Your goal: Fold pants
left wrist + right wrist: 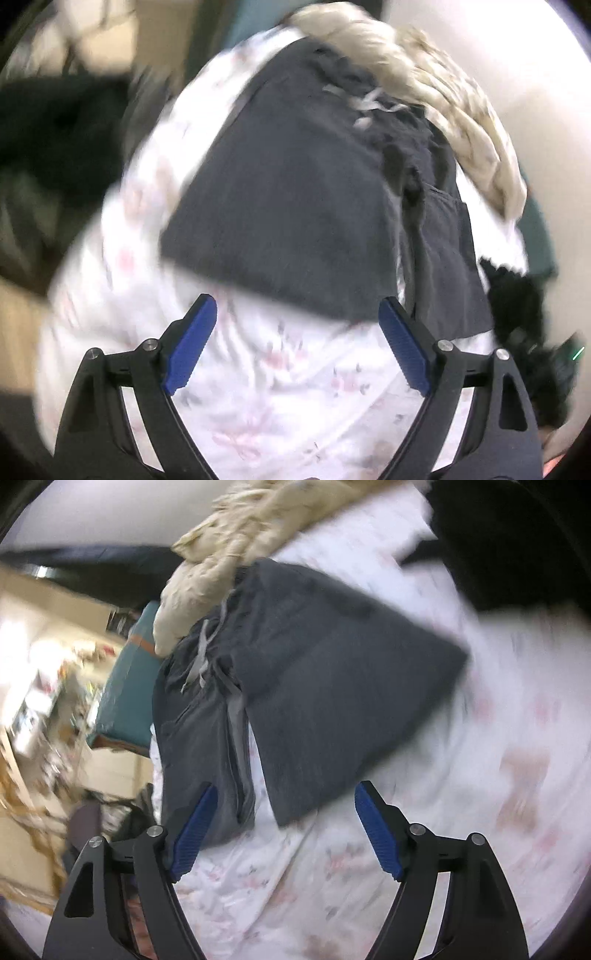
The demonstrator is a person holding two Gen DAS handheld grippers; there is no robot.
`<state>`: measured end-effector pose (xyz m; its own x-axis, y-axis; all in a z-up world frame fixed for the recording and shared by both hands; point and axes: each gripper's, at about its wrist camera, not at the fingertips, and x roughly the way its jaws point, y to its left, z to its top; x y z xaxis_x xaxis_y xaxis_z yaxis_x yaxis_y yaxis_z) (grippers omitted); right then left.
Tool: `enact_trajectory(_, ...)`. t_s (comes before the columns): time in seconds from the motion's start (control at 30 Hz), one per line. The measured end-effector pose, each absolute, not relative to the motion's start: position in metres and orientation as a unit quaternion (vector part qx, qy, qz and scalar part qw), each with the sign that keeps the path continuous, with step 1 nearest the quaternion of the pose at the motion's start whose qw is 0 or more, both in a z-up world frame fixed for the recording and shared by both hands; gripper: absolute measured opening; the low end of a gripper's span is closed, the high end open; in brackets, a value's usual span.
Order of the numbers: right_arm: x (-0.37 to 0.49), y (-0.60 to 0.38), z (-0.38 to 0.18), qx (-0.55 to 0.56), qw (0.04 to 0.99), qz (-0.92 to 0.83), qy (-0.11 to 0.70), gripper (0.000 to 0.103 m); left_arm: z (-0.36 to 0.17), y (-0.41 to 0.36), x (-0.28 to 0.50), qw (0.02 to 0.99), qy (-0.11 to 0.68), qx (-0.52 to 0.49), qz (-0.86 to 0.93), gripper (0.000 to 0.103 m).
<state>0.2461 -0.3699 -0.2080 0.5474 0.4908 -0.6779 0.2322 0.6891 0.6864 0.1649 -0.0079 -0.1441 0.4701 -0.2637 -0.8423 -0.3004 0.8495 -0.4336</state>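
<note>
Lying part-folded on the flowered bed sheet (pixel 424 849) beside a cream blanket (pixel 236 535), the grey pants (pixel 332 686) look soft, light and floppy, best pinched at hem corners by both left gripper (pixel 297 343) and right gripper (pixel 286 830), fingers spread and empty

motion-blurred floral sheet (pixel 517 709); shelf clutter (pixel 40 686) (left edge) unreadable

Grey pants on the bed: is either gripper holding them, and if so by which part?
Neither. The left gripper and right gripper are open and empty; the grey pants lie free.
</note>
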Motion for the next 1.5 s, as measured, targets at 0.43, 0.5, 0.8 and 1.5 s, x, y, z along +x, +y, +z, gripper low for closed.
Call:
enact_trajectory(0.43, 0.278, -0.366, -0.284, 0.46, 0.722, 0.092, 0.509, 0.079, -0.211, -0.008, 0.19, 0.802, 0.506, -0.316, 0.034, 0.087)
enact_trajectory(0.5, 0.283, -0.37, -0.293, 0.471, 0.718, 0.086, 0.505, 0.079, -0.216, -0.008, 0.195, 0.803, 0.504, -0.316, 0.036, 0.087)
enact_trajectory(0.8, 0.316, -0.396, -0.31, 0.532, 0.731, 0.091, 0.417, 0.08, -0.218, -0.012, 0.219, 0.806, 0.484, -0.341, 0.007, 0.089)
enact_trajectory(1.5, 0.316, -0.387, -0.292, 0.477, 0.761, 0.06, 0.436, 0.007, -0.204, -0.032, 0.228, 0.807, 0.497, -0.32, -0.006, 0.005)
